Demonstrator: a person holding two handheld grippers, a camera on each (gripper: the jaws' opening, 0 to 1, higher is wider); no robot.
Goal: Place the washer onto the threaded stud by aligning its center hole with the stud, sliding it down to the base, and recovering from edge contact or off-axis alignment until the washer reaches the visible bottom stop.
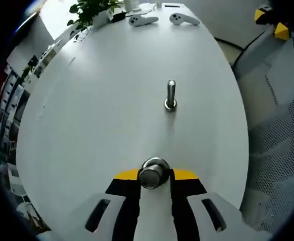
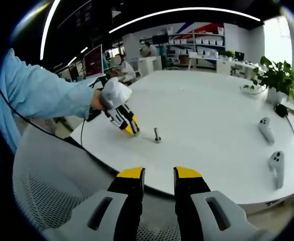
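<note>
A steel threaded stud stands upright on the white table, out ahead of my left gripper. That gripper is shut on a shiny metal washer, pinched between its yellow-tipped jaws low over the table, well short of the stud. In the right gripper view the left gripper is held by a hand in a blue sleeve, its tips just left of the stud. My right gripper hangs back off the near table edge, open, with nothing between its jaws.
Two white hand controllers lie at the far end of the table, beside a potted plant. They also lie right of the stud. A mesh chair sits below the right gripper.
</note>
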